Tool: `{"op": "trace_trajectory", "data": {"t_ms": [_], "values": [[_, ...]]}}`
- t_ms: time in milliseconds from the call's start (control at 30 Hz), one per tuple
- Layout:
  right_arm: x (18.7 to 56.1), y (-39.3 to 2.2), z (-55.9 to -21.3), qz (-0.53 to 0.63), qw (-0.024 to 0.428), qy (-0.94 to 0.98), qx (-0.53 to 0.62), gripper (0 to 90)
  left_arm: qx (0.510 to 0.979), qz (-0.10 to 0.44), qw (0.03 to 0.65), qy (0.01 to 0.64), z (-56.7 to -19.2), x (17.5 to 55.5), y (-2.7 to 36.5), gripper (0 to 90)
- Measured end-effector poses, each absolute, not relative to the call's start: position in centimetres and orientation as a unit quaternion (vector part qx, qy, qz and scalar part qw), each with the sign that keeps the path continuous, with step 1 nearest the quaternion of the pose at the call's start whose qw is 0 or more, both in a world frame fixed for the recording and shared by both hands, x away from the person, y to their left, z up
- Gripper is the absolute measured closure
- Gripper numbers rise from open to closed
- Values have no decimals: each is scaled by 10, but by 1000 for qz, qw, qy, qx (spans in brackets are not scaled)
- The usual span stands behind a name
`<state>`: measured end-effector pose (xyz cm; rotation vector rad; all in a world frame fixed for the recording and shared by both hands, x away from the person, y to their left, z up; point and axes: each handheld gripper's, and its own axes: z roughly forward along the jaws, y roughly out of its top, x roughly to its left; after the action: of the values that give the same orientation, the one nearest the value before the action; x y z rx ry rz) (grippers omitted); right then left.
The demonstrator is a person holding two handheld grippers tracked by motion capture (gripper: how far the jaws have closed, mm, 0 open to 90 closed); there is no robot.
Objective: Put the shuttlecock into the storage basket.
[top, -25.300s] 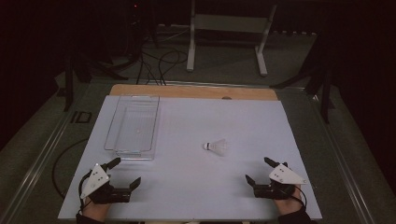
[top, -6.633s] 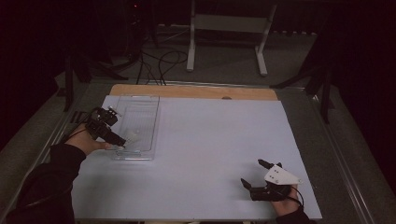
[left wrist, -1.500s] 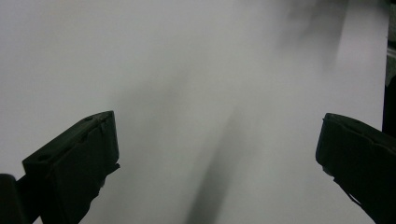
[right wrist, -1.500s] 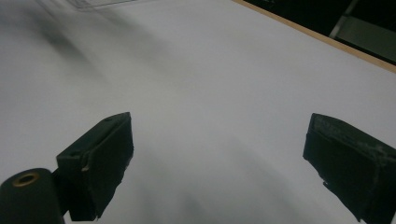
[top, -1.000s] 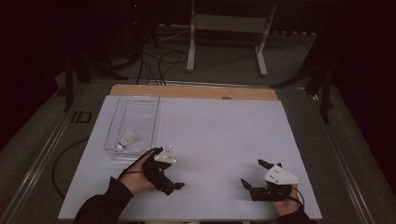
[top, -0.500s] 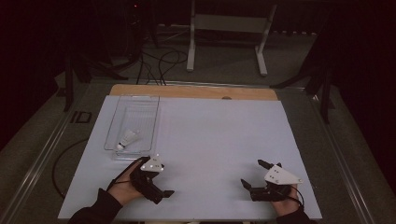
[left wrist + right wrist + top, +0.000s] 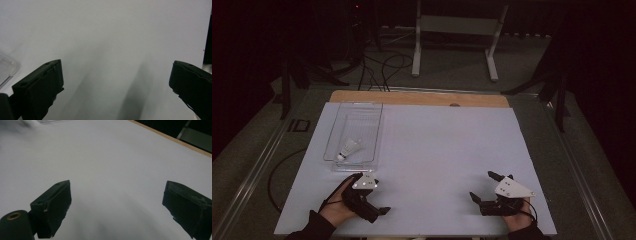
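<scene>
A white shuttlecock [image 7: 348,149] lies in the near end of a clear plastic tray [image 7: 373,131] at the left of the white table. My left gripper [image 7: 373,204] rests on the table just in front of the tray, near the front edge, held by a hand. In the left gripper view its jaws stand wide apart over bare white surface, so the left gripper [image 7: 117,82] is open and empty. My right gripper [image 7: 482,186] rests at the front right. The right gripper [image 7: 117,200] is also open, with nothing between its jaws.
A corner of the tray [image 7: 6,71] shows at the left of the left gripper view. A wooden strip [image 7: 422,98] runs along the table's far edge. Beyond it are a metal stand [image 7: 457,25] and cables [image 7: 377,65] on the floor.
The shuttlecock, once loose on the table, now lies in the tray. My left gripper has drawn back from the tray toward the front edge. The right gripper has stayed put.
</scene>
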<state>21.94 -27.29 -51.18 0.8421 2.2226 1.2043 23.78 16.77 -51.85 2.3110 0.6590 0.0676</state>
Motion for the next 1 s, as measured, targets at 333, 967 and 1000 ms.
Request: {"op": "trace_trajectory", "data": {"t_ms": [333,967,1000], "values": [[220,-273,-512,440,234,811,308,83,880,62,381,278,-521,231,178,1],[220,-273,-513,439,230,813,306,83,867,86,394,293,-525,228,170,1],[220,-273,-514,438,230,813,307,83,867,85,394,293,-526,228,170,1]]}}
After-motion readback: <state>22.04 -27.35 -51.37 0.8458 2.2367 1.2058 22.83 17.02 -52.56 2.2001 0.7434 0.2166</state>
